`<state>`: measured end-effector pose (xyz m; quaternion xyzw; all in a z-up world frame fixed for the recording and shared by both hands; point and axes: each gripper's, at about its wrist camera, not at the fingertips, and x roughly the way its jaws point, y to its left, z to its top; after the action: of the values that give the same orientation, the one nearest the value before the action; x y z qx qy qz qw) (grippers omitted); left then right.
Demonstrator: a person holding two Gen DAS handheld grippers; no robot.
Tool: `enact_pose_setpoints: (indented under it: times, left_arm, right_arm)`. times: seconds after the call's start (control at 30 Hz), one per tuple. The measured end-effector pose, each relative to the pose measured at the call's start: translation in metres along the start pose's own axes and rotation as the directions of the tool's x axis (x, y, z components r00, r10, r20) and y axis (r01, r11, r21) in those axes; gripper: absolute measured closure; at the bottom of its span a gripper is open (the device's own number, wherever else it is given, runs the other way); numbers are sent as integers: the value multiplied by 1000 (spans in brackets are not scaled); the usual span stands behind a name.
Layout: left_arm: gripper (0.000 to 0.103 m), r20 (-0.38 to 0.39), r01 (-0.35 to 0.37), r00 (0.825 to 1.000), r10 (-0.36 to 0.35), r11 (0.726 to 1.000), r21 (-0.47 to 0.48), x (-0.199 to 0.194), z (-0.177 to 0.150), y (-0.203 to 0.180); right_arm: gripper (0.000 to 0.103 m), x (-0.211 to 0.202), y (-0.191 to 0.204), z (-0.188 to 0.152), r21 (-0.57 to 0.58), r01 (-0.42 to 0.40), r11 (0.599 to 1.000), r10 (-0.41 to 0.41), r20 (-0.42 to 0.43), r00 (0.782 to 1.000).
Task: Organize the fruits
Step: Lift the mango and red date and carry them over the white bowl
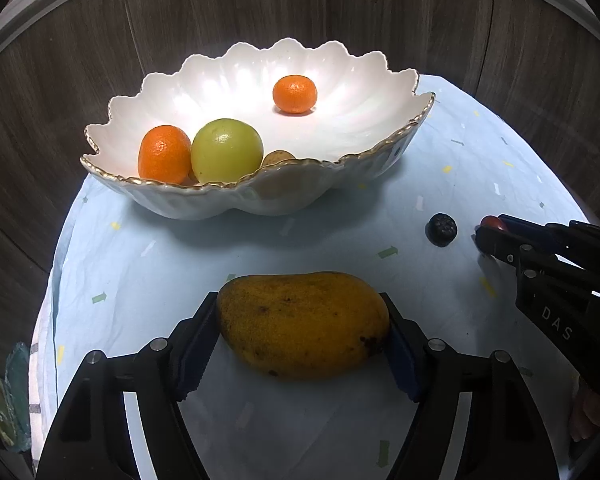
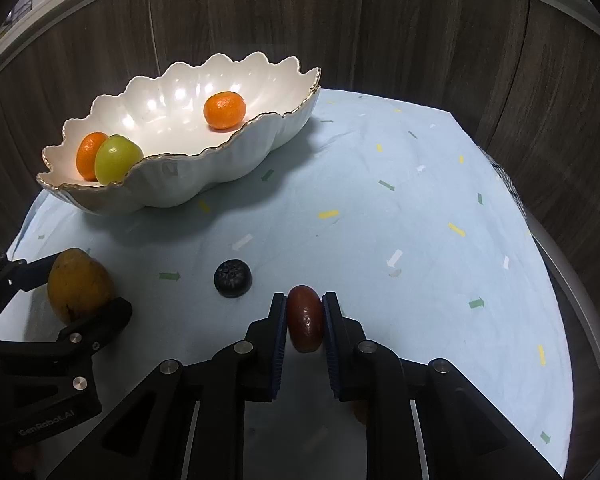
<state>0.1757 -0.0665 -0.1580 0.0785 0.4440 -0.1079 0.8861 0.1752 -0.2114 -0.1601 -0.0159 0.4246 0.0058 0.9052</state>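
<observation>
- left gripper (image 1: 302,326) clamped on mango (image 1: 303,323), low over blue tablecloth (image 1: 140,264)
- right gripper (image 2: 305,320) clamped on small dark-red fruit (image 2: 305,318)
- black round fruit (image 2: 233,278) on cloth between them
- scalloped white bowl (image 1: 284,200) holds two tangerines (image 1: 295,94), green fruit (image 1: 227,150)

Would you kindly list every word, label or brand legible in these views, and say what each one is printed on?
"DAS": on the black body of the right claw, seen from the left wrist view; the text may run on out of sight.
"GenRobot.AI": on the black body of the left claw, seen from the right wrist view, faint but readable.
The tablecloth carries only arrow and dash marks, no text.
</observation>
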Motion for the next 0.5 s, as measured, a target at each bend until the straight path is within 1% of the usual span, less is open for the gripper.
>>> enact_pose_setpoints:
  times: [0.3, 0.5]
  left_arm:
    - [29, 23, -10, 1000, 11, 1000, -8, -19, 2, 3]
    - [29, 31, -13, 999, 14, 1000, -16, -37, -3, 7]
  right_arm:
    - [84, -15, -2, 2, 22, -5, 1000, 5, 20, 1000]
    - [84, -32, 4, 2, 25, -30, 999, 29, 38, 999]
